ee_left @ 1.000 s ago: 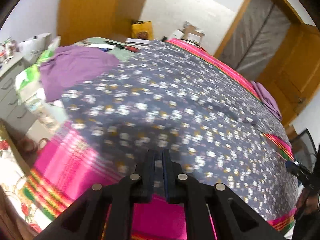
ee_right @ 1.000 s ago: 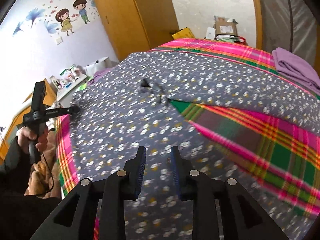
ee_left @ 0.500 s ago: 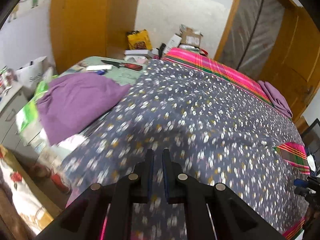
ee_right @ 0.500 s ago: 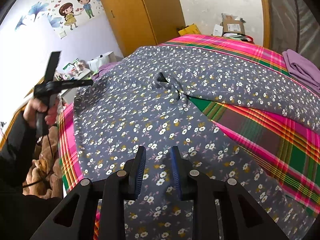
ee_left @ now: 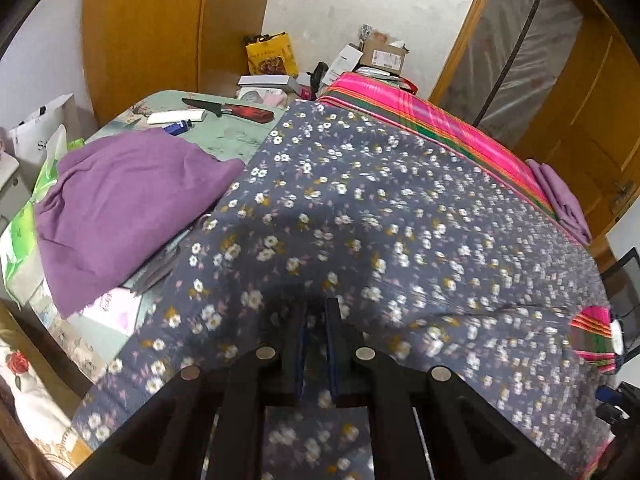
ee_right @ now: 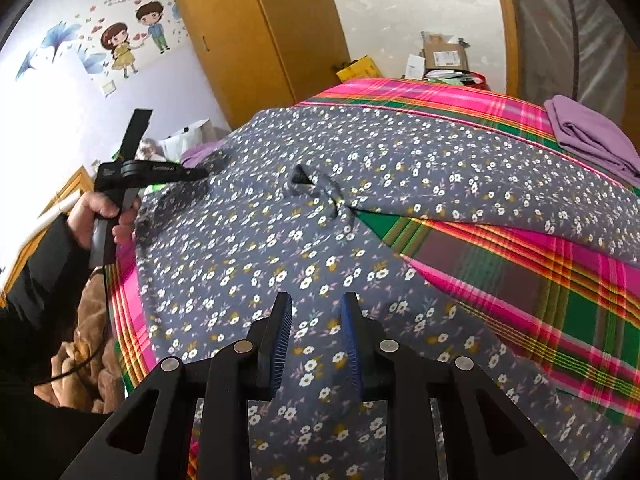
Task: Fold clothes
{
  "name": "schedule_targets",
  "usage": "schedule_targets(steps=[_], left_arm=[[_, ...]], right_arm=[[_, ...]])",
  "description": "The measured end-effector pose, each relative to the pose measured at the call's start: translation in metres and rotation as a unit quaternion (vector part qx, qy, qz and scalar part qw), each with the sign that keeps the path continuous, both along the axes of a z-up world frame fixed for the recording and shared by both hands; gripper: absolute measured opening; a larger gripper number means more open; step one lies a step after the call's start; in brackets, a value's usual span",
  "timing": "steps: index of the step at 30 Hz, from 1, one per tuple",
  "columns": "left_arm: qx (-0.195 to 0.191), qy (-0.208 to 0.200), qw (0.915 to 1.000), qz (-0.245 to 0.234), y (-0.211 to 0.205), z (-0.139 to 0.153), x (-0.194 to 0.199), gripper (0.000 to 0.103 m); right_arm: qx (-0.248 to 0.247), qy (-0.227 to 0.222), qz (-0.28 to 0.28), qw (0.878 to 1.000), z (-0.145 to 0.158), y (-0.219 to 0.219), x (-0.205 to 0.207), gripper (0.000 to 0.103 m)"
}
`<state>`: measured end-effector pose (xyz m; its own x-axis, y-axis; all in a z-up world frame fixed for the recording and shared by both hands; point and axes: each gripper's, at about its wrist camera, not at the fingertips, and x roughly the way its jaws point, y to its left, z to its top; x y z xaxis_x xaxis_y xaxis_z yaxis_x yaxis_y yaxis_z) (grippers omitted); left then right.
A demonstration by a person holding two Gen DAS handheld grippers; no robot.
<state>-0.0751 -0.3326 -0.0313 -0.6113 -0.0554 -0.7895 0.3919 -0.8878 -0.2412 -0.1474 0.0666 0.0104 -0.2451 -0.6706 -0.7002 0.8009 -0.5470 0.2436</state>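
Observation:
A grey flowered garment (ee_left: 380,208) lies spread over the pink plaid bed (ee_left: 420,120). In the left wrist view my left gripper (ee_left: 316,308) is shut on its near edge, with dark cloth pinched in the narrow gap. The right wrist view shows the same garment (ee_right: 280,240) with its drawstring knot in the middle. There my left gripper (ee_right: 202,175), held by a hand (ee_right: 96,216), lifts the far left corner. My right gripper (ee_right: 316,308) sits low on the garment's near part, and flowered cloth fills the gap between its blue pads.
A loose purple cloth (ee_left: 120,208) lies on a green side table (ee_left: 240,136) left of the bed, with a knife (ee_left: 228,110) behind it. A folded purple cloth (ee_right: 592,140) sits on the bed's far right. Bare plaid bedcover (ee_right: 520,280) shows at right. Boxes stand behind.
My left gripper has drawn the garment's edge leftward, so the flowered cloth now covers the plaid strip at the bed's left edge. The right gripper has kept its place.

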Motion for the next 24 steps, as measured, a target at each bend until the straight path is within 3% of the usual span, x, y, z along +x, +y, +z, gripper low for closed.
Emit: schedule_targets(steps=[9,17,20,24], left_arm=[[-0.012,0.020,0.9966,-0.079,0.063,0.028,0.004,0.008],[-0.011,0.001,0.9802,-0.197,0.149,0.025,-0.037,0.008],[-0.001,-0.007,0.9758,-0.219,0.167,0.019,-0.054,0.008],[0.007,0.001,0.9765,-0.216,0.175,0.025,-0.058,0.008]], right_arm=[[-0.031,-0.009,-0.031,0.999,0.004,0.014,-0.004,0.028],[-0.039,-0.019,-0.048,0.998,0.004,0.022,-0.004,0.028],[-0.043,-0.018,-0.053,0.997,0.006,0.026,-0.005,0.028],[-0.055,-0.015,-0.064,0.996,0.010,0.033,-0.007,0.028]])
